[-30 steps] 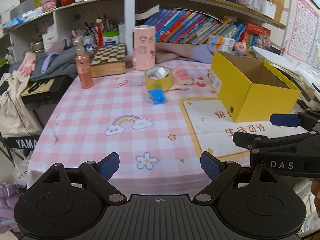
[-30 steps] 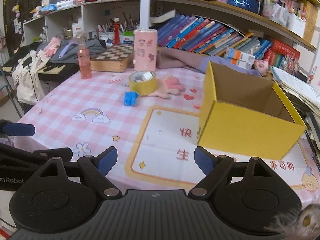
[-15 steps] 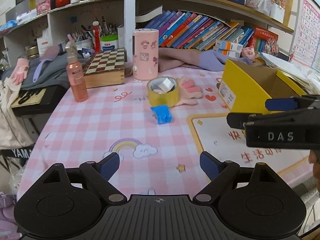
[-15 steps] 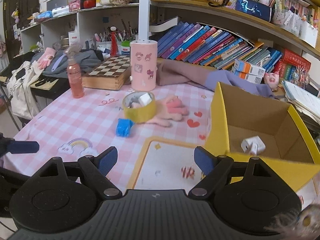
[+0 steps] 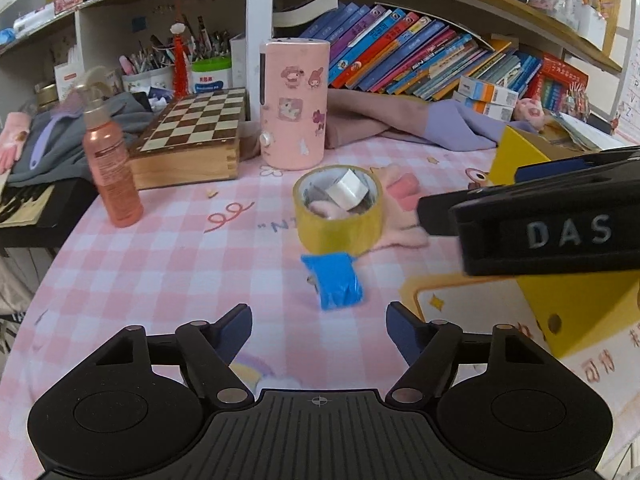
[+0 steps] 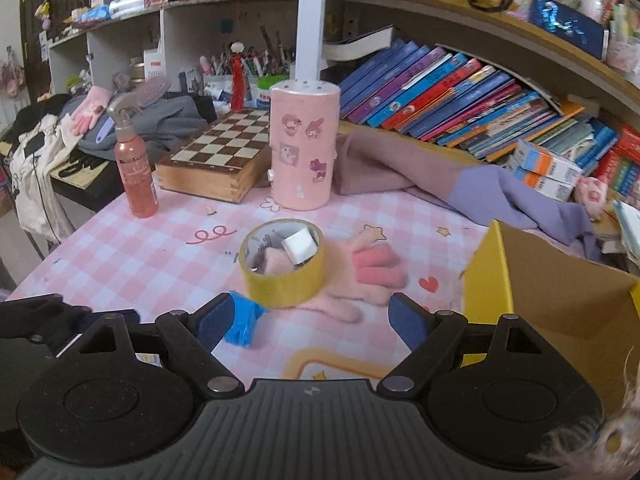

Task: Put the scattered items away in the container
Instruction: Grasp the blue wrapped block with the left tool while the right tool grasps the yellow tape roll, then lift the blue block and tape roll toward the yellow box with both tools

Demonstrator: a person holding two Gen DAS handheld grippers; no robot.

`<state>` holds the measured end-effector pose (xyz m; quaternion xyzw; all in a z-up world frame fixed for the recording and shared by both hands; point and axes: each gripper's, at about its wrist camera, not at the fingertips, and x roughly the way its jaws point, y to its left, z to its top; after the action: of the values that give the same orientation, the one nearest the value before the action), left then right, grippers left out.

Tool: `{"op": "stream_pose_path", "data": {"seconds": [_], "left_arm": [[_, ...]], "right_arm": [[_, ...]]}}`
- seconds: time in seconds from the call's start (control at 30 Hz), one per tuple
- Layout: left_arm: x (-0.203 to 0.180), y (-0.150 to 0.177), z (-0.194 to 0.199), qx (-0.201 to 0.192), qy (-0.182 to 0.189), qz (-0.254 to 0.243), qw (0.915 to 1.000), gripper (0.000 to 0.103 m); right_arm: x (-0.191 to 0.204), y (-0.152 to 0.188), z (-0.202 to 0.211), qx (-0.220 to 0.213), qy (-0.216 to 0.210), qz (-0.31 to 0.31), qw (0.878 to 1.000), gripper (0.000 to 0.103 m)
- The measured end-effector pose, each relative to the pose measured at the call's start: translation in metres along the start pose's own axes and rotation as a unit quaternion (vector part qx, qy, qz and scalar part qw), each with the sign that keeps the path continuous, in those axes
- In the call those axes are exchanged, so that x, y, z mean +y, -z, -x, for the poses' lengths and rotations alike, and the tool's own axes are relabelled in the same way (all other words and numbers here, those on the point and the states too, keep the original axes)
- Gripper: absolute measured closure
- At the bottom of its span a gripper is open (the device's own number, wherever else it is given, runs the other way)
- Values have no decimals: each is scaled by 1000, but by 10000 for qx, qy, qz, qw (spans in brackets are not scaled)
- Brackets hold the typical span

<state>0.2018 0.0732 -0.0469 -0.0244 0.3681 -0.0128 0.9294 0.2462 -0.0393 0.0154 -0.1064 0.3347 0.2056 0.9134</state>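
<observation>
A yellow tape roll lies on a pink glove, with a small white block resting in its hole. A small blue packet lies just in front of the roll. The yellow cardboard box stands open at the right. My left gripper is open and empty, just short of the blue packet. My right gripper is open and empty, just short of the roll and glove; its body crosses the left wrist view.
A pink cylinder with stickers, a wooden chessboard box and a pink spray bottle stand behind the roll. A purple cloth lies before the bookshelf. The table edge runs along the left.
Both grippers moved forward over the table toward the tape roll, glove and blue packet. The right gripper swung left, away from the box. Both stayed open.
</observation>
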Motion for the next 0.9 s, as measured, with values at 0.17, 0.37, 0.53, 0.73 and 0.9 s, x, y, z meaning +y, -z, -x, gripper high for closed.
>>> {"op": "stream_pose_path", "data": {"seconds": [0.17,0.37,0.53,0.73,0.9], "left_arm": [[-3,-8,-23,42,-9,39,10000,46],[-7,-16,-51,136,-1,105,9999,58],[-6,-17,-64,198,19,134,9997,77],[13,-12,-38,56,-98,325,9994,78],[32,-3,-10,32,-353,684,9970,78]], "right_arm": [[-5,-13,-30,249,-56,-103,9996,18],[-12,-28,-52,347,4,-118,9993,17],[-6,-34,-68,486,-122,109,9987,14],[10,-41,-93,619,-306,339,9970,8],[23,-49,-120,676,-277,577,9957,6]]}}
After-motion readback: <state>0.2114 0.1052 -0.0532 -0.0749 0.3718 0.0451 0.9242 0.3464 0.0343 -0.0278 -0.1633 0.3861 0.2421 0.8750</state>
